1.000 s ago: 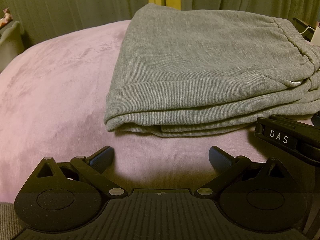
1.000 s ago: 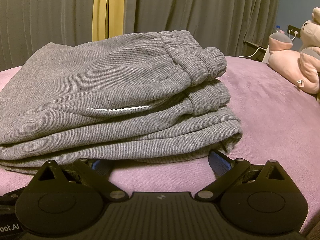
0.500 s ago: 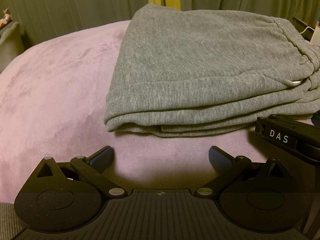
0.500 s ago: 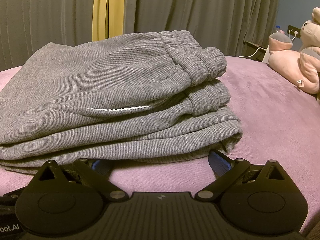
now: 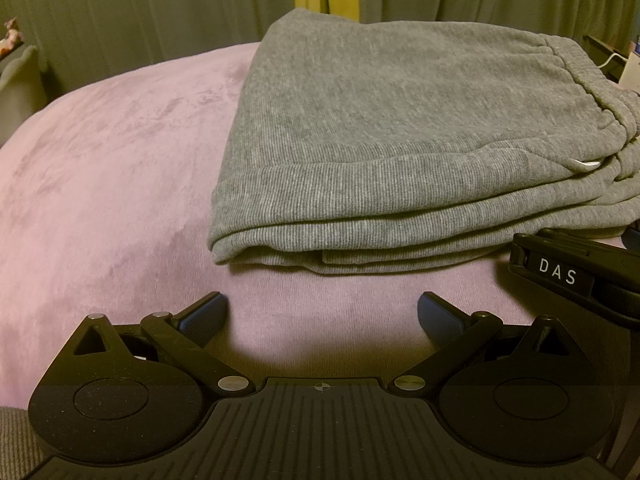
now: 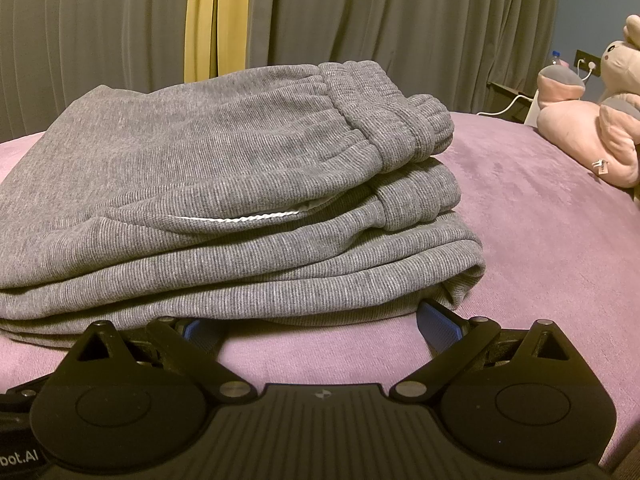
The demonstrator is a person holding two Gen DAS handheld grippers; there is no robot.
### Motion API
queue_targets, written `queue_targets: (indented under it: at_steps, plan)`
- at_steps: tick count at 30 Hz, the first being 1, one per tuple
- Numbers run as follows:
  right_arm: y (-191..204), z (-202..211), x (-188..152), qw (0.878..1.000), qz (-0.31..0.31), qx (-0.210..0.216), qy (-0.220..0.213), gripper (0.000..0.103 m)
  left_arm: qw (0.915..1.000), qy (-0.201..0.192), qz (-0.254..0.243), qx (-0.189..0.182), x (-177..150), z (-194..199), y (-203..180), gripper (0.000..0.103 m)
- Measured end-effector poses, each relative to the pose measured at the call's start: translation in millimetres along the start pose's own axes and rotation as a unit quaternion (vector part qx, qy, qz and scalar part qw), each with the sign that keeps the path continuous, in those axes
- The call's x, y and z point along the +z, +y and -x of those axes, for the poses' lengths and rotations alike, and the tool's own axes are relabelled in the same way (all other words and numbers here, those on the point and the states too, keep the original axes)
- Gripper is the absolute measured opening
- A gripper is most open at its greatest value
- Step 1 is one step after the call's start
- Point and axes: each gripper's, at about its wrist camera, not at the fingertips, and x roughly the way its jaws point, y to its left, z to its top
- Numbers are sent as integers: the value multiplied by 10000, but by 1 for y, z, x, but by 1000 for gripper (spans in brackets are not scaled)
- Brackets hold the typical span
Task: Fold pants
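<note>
The grey pants (image 5: pixel 392 152) lie folded in a thick stack on the purple bed cover (image 5: pixel 104 184), waistband to the right. They also show in the right wrist view (image 6: pixel 224 208), with a white pocket edge on the side. My left gripper (image 5: pixel 323 312) is open and empty, a little short of the stack's near edge. My right gripper (image 6: pixel 320 322) is open and empty, its blue fingertips (image 6: pixel 436 318) right at the stack's bottom edge. The right gripper's body (image 5: pixel 576 280) shows at the right of the left wrist view.
A pink plush toy (image 6: pixel 592 136) lies on the bed at the far right. Grey curtains (image 6: pixel 360 20) with a yellow strip hang behind the bed. A wall socket with a white cable (image 6: pixel 584 66) is at the back right.
</note>
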Motion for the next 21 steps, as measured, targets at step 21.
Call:
queue_targets:
  at_steps: [21]
  plan:
    - [0, 0, 0, 10000, -2, -2, -1, 100, 10000, -34, -14, 24, -1, 1, -4, 103]
